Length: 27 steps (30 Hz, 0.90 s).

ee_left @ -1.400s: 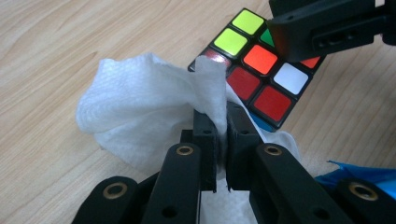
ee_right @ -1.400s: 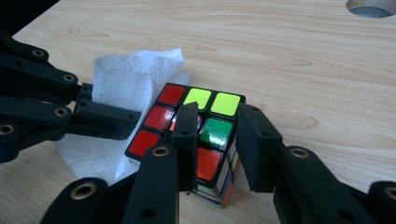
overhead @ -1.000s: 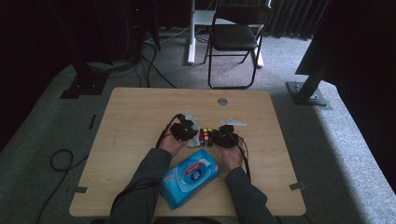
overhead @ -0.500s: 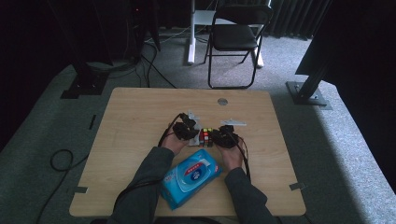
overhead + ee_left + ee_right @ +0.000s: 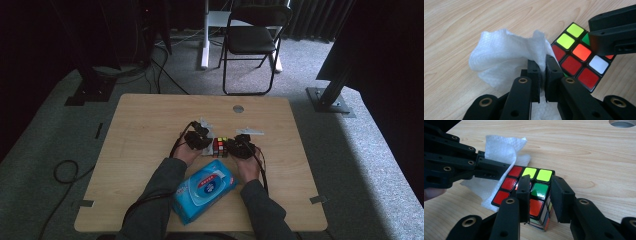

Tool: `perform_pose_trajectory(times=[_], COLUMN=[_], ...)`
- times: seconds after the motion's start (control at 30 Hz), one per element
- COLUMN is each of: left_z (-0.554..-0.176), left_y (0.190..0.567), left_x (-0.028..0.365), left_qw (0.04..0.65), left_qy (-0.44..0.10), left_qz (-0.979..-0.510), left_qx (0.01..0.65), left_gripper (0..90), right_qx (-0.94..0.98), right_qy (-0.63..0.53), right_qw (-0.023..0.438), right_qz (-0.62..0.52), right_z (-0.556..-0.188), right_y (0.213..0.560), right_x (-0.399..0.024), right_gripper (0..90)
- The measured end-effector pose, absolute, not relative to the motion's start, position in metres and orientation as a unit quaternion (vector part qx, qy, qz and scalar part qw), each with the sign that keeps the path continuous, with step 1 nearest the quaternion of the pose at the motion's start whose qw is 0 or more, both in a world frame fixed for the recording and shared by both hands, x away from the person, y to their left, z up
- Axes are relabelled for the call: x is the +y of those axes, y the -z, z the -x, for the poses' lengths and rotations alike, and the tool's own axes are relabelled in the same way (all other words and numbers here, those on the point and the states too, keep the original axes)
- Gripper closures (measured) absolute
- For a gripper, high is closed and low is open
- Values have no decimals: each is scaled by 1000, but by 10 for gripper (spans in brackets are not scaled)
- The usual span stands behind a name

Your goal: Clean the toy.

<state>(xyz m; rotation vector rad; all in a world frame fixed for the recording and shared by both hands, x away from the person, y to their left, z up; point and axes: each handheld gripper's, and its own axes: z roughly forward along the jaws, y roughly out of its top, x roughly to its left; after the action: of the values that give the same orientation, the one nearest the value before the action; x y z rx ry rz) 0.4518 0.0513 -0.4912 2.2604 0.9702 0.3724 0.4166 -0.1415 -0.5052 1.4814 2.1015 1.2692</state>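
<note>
Mostly, your left gripper (image 5: 543,75) hides the lower part of the one white wipe (image 5: 506,55); its fingers are closed tight on a pinched fold, and the bunched wipe touches the one Rubik's cube (image 5: 576,60) just to its right. That cube sits mid-counter (image 5: 150,120) between your hands. Your right gripper (image 5: 540,195) has its fingers clamped on the cube's near corner, so the faces beneath them are cut off. From above, cube and wipe are small and hard to read. One blue wet-wipe pack (image 5: 205,190) lies between your forearms, its near end partly covered by your sleeves.
</note>
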Motion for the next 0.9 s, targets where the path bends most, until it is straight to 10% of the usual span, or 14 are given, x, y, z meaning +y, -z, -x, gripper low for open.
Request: perform_pose_trajectory(times=[0.9], left_z=[-458], left_y=[519], left_x=[43], left_qw=[261], left_qy=[-114], left_qz=[-886], left_qx=[366], left_gripper=[849], right_qx=[722], right_qy=[-441], right_qw=[135], right_qz=[-516], right_z=[-416], right_y=[506], right_x=[-142], right_gripper=[697])
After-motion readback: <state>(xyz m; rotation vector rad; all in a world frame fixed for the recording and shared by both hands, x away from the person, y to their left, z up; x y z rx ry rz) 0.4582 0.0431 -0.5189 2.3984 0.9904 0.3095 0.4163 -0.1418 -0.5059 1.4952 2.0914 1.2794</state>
